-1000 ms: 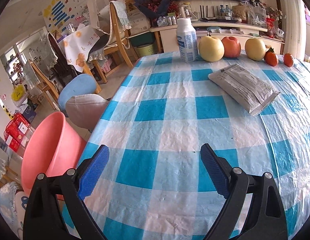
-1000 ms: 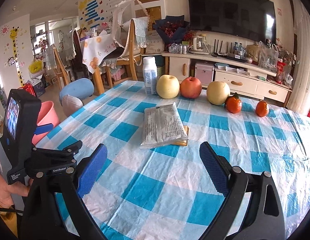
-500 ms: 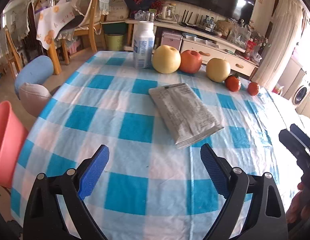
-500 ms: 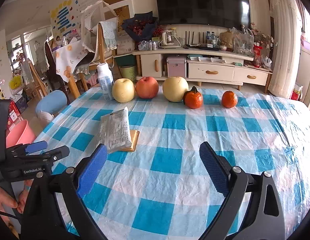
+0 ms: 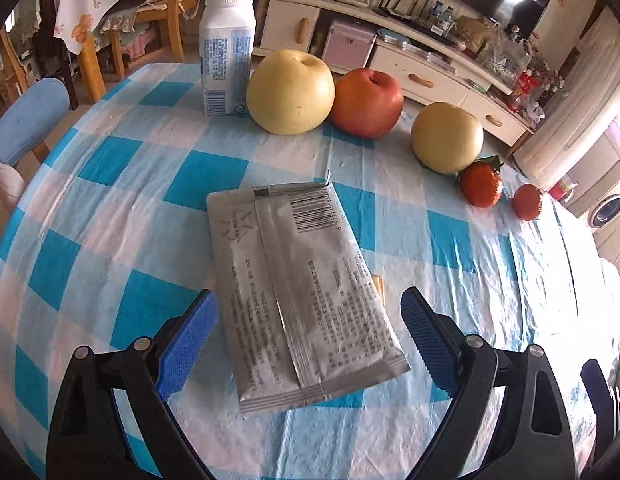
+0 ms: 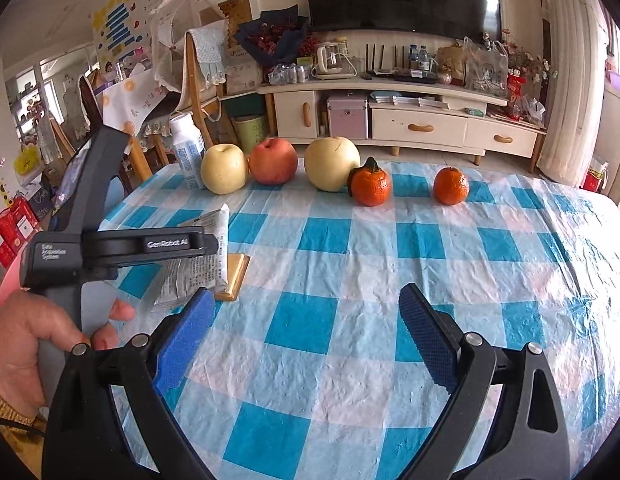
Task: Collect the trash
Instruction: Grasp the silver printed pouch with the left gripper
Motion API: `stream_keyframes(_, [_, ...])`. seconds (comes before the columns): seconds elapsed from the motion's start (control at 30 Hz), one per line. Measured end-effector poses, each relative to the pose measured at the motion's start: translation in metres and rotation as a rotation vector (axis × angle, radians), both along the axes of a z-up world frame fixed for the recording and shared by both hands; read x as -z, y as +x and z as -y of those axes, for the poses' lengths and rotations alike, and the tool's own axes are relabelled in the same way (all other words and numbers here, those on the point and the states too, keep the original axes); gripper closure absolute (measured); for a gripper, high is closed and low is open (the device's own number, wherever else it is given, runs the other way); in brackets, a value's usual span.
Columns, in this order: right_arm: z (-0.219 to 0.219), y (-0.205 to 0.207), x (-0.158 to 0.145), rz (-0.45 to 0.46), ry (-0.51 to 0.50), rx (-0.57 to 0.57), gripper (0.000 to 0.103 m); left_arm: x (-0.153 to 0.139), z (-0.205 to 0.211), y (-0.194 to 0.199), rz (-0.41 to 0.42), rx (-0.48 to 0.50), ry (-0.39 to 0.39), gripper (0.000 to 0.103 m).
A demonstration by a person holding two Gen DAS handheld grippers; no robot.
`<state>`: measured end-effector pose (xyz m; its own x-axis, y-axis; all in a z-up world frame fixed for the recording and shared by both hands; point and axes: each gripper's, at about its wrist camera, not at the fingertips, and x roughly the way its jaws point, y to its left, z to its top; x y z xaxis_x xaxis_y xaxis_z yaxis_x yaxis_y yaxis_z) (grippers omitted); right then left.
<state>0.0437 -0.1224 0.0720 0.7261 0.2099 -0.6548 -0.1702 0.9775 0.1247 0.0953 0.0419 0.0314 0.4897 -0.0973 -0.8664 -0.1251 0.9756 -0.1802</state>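
Note:
A flat silver snack wrapper (image 5: 298,292) with a barcode lies on the blue-and-white checked tablecloth (image 5: 122,184). My left gripper (image 5: 310,332) is open, its blue pads either side of the wrapper's near end, not touching it. A thin tan card (image 6: 234,276) pokes out from under the wrapper (image 6: 198,264) in the right wrist view. My right gripper (image 6: 306,340) is open over bare cloth to the right of the wrapper. The left gripper's black body (image 6: 110,248), held by a hand (image 6: 26,340), partly hides the wrapper there.
Along the far table edge stand a white bottle (image 5: 228,48), two yellow pears (image 5: 290,92) (image 5: 447,136), a red apple (image 5: 367,102) and two tangerines (image 6: 371,186) (image 6: 450,186). Chairs and a blue stool (image 5: 26,120) are at left. A TV cabinet (image 6: 389,120) is behind.
My left gripper has swung right and forward from the table's left edge until its jaws straddle the wrapper. My right gripper has turned right, toward the open cloth.

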Motion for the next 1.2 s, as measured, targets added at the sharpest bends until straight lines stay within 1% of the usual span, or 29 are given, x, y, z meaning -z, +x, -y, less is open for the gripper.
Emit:
stream_keyframes(0.17, [-0.005,0.007,0.005,-0.019,0.015,-0.025,0.009,0.011,0.003,0.012,-0.028,-0.005,0.063,0.011])
stream_keyframes(0.27, [-0.008,0.014,0.01,-0.04,0.019,-0.037,0.009,0.019,-0.008,0.013,-0.048,-0.022,0.05,0.011])
stream_keyframes(0.33, [-0.011,0.019,0.015,-0.056,0.019,-0.047,0.009,0.023,-0.018,0.013,-0.046,-0.038,0.014,0.011])
stream_keyframes(0.37, [-0.013,0.021,0.017,-0.065,0.02,-0.053,0.009,0.022,-0.022,0.011,-0.032,-0.039,0.009,0.015])
stream_keyframes(0.43, [-0.016,0.027,0.023,-0.085,0.027,-0.067,0.009,0.022,-0.028,0.009,-0.025,-0.036,0.01,0.017])
stream_keyframes(0.5, [-0.02,0.032,0.029,-0.104,0.03,-0.076,0.009,0.02,-0.036,0.005,-0.012,-0.032,-0.006,0.026])
stream_keyframes(0.53, [-0.023,0.034,0.033,-0.113,0.032,-0.083,0.009,0.02,-0.041,0.002,-0.006,-0.032,-0.02,0.029])
stream_keyframes(0.6, [-0.029,0.04,0.039,-0.125,0.036,-0.098,0.009,0.019,-0.052,-0.004,0.004,-0.032,-0.045,0.04])
stream_keyframes(0.63, [-0.033,0.042,0.042,-0.129,0.038,-0.107,0.009,0.018,-0.057,-0.007,0.005,-0.033,-0.049,0.043])
stream_keyframes(0.7, [-0.042,0.048,0.048,-0.142,0.037,-0.128,0.009,0.019,-0.064,-0.011,0.01,-0.03,-0.043,0.048])
stream_keyframes(0.8, [-0.055,0.053,0.057,-0.166,0.014,-0.152,0.009,0.019,-0.072,-0.015,0.008,-0.028,-0.011,0.053])
stream_keyframes(0.93, [-0.063,0.056,0.061,-0.172,-0.004,-0.17,0.009,0.018,-0.079,-0.018,0.007,-0.014,0.051,0.053])
stream_keyframes(1.0, [-0.065,0.06,0.064,-0.176,0.001,-0.173,0.009,0.012,-0.085,-0.021,0.02,-0.034,0.077,0.053])
stream_keyframes(1.07, [-0.067,0.064,0.067,-0.184,0.009,-0.179,0.009,0.003,-0.089,-0.023,0.053,-0.036,0.058,0.051])
stream_keyframes(1.13, [-0.071,0.068,0.069,-0.193,0.011,-0.184,0.009,-0.003,-0.085,-0.023,0.063,-0.019,0.036,0.038])
stream_keyframes(1.17, [-0.073,0.069,0.071,-0.197,0.009,-0.189,0.009,-0.003,-0.081,-0.023,0.063,-0.009,0.04,0.028])
stream_keyframes(1.2, [-0.075,0.07,0.072,-0.201,0.007,-0.193,0.009,-0.003,-0.074,-0.02,0.061,0.01,0.053,0.026])
